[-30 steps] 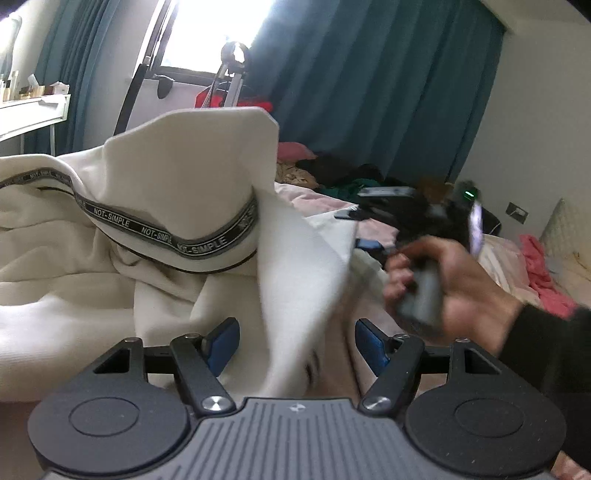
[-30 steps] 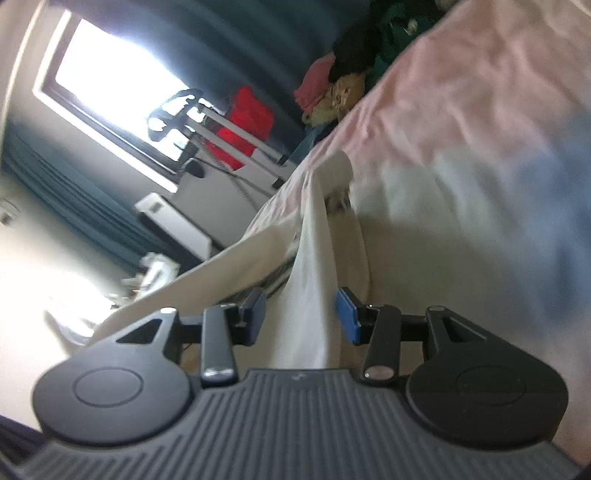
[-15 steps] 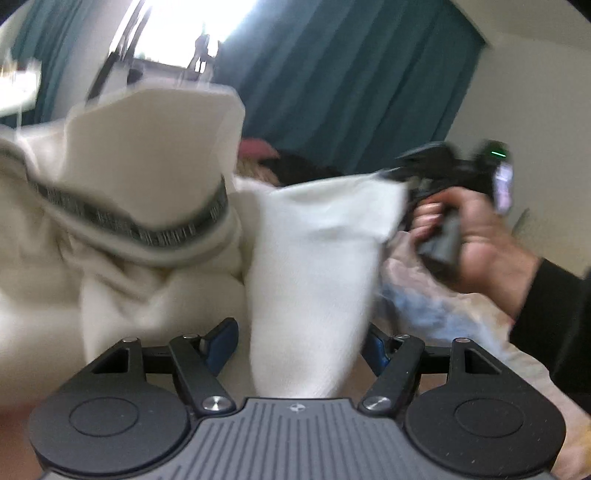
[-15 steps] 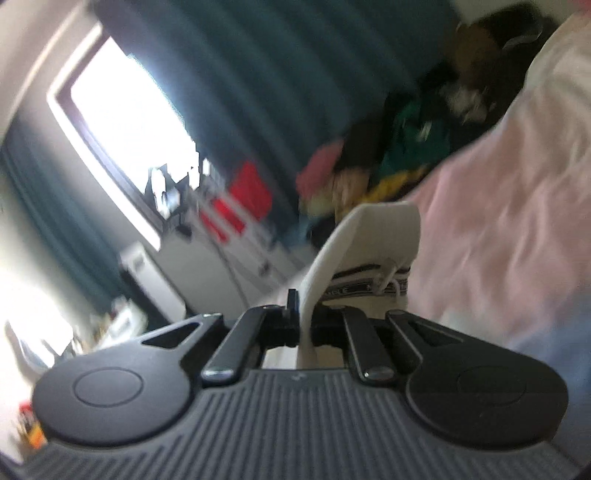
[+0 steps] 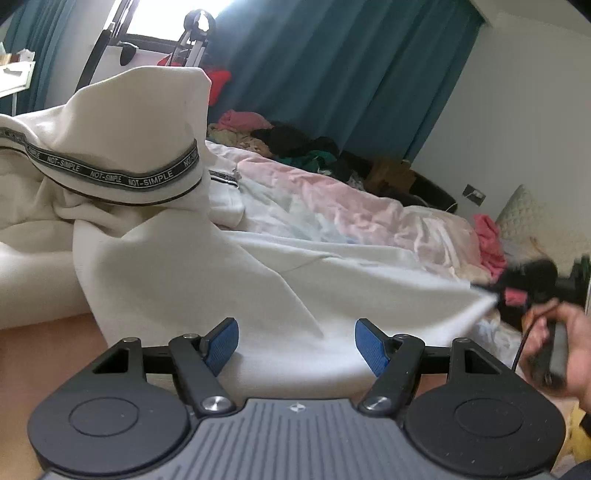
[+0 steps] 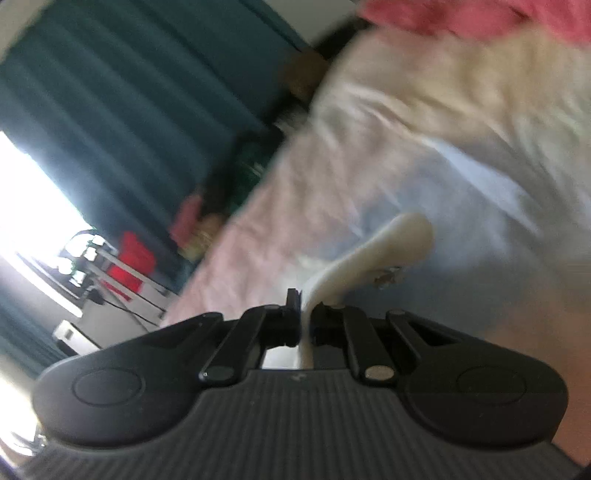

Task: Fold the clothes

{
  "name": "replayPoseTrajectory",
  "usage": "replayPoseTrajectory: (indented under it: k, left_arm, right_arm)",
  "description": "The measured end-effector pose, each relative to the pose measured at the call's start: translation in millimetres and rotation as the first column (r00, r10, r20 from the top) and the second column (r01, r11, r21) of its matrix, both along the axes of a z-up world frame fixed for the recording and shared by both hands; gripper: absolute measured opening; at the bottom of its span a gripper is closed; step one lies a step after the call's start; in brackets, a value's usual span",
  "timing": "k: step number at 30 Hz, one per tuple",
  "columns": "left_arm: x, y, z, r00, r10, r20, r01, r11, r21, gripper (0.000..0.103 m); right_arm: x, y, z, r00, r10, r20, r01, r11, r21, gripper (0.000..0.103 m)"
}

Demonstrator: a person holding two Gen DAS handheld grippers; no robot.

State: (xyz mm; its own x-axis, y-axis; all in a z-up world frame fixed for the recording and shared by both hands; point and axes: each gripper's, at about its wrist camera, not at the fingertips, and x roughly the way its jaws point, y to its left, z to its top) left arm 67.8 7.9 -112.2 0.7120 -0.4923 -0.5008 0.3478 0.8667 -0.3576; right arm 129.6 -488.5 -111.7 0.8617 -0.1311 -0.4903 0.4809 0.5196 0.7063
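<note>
**Cream garment stretched between two grippers over a pink bed**

The bed (image 5: 332,199) fills most of both views, covered in rumpled pale pink and light blue bedding, with a heap of dark and coloured clothes (image 5: 295,147) at its far side against teal curtains (image 5: 332,74). A bright window (image 5: 177,14) sits to the left, a white wall with a socket to the right, and a pink cloth (image 5: 487,240) lies near a quilted pillow.

Across the near part of the bed lies the cream garment (image 5: 177,266), piled high on the left and pulled out flat to the right. A grey band (image 5: 122,177) on it repeats the words "NOT-SIMPLE" in white.

The left gripper (image 5: 295,343) stands spread wide, blue pads (image 5: 221,343) apart, the cream fabric lying between them without being pressed.

The right gripper (image 6: 303,314), held in a hand (image 5: 554,343) at the right edge of the left view, is pressed together on a thin fold of the cream garment, which rises from its jaws; the picture here is blurred.
</note>
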Motion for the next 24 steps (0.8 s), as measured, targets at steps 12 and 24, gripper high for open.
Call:
replayPoseTrajectory:
  k: [12,24]
  left_arm:
    - [-22,7,2,0.998,0.054,-0.018,-0.053,0.997,0.054,0.072]
    - [-23,79,5,0.949,0.247,-0.198,-0.276,0.951,-0.137,0.085]
  right_arm:
    - [-27,1,-46,1.000,0.012,-0.027,-0.002,0.942,0.335,0.010]
    - [-19,-6,-51,0.999,0.018,0.029,-0.029,0.900,0.434,0.059]
